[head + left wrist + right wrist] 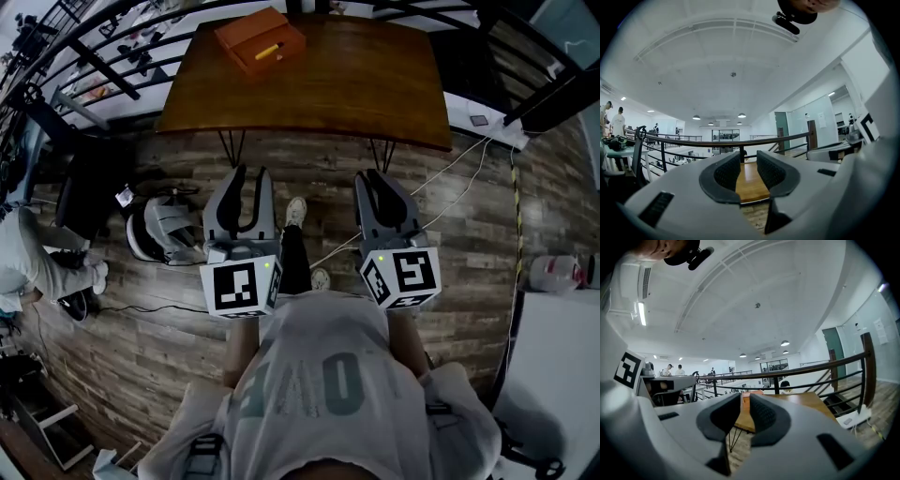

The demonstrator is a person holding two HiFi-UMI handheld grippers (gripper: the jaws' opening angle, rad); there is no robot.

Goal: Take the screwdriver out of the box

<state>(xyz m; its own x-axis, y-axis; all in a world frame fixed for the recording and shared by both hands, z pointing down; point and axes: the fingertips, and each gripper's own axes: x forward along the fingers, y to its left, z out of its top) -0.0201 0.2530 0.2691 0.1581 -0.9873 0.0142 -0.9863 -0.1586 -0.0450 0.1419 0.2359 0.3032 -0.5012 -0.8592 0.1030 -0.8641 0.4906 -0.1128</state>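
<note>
An orange box lies open at the far left of a brown wooden table. A yellow-handled screwdriver rests in it. Both grippers hang over the floor, well short of the table. My left gripper is open, and the table top shows through its gap. My right gripper has only a narrow gap between its jaws, holds nothing, and a bit of the box shows beyond it.
The table stands on thin black hairpin legs against a black railing. On the plank floor lie a white headset, a white cable and a power strip. A person stands at the left, and a white cabinet at the right.
</note>
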